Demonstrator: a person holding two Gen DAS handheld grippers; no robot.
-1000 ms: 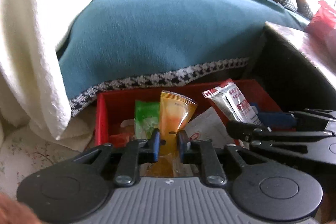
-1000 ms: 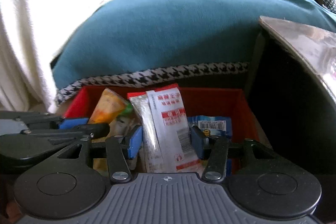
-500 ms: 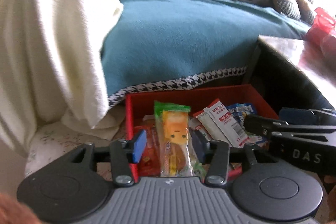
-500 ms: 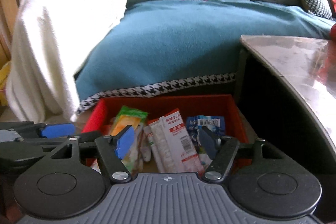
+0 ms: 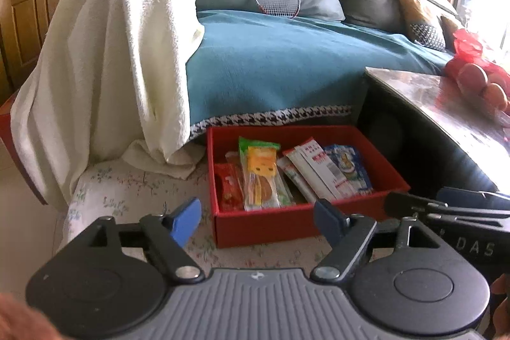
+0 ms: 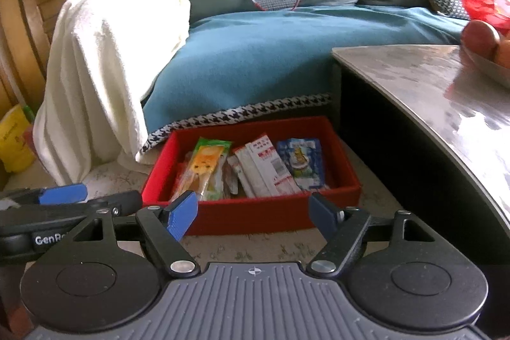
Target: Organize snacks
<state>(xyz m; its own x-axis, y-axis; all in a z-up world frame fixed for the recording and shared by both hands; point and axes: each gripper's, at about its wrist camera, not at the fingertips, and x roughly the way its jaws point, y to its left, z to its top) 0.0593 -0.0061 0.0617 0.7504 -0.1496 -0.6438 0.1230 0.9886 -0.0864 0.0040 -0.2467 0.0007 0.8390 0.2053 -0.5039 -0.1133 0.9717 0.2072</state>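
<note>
Where both claws gripped packets inside the red box [image 5: 296, 223] a second ago, left gripper [image 5: 258, 217] and right gripper [image 6: 253, 212] now sit pulled back, jaws spread, holding nothing. Orange-green packet [image 5: 259, 177] and red-white packet [image 6: 266, 166] lie in the box just ahead of each claw, blue packet [image 6: 301, 161] beside them. Box's near wall faces the fingertips; dark table [image 6: 430, 85] crowds the right, floral mat [image 5: 127, 196] leaves room left.
</note>
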